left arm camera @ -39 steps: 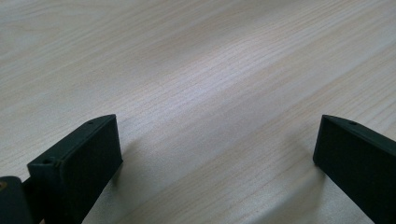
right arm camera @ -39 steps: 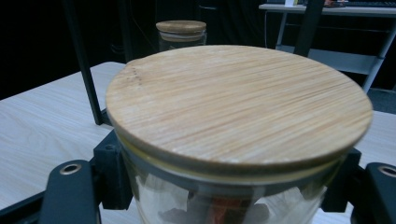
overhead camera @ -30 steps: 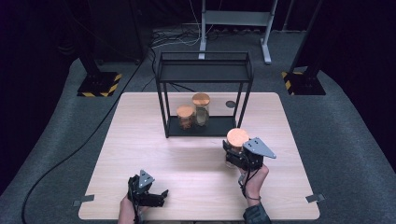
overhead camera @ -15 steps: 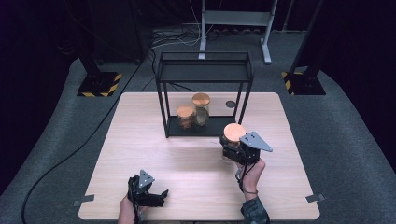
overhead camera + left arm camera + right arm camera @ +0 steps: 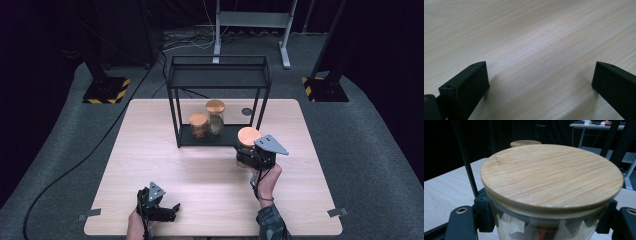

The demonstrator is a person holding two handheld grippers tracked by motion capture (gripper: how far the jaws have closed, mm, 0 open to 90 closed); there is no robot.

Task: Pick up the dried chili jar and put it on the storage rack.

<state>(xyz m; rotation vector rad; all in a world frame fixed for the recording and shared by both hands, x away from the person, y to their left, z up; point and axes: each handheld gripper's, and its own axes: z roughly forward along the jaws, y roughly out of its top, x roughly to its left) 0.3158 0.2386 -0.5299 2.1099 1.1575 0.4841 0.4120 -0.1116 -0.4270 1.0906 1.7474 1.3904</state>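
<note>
Glass and bamboo make up the jar point(image 5: 247, 141) that is carried just right of the frame's centre in the high view, gripped by the right tongs point(image 5: 248, 157), whose jaws are seen in the right gripper view pressed against the glass wall just below the wooden lid point(image 5: 552, 175). Smooth, rigid and breakable sides are judged likely to slip, so a hold under the lid's rim is sensible; the weight is probably moderate, some contents being dimly seen inside. Just beyond it stands the black wire shelf point(image 5: 220, 90) with two similar jars point(image 5: 207, 120) on its lower level. Near the bottom left of the worktop point(image 5: 150, 145), the left tongs point(image 5: 165, 210) are held wide apart and empty.
</note>
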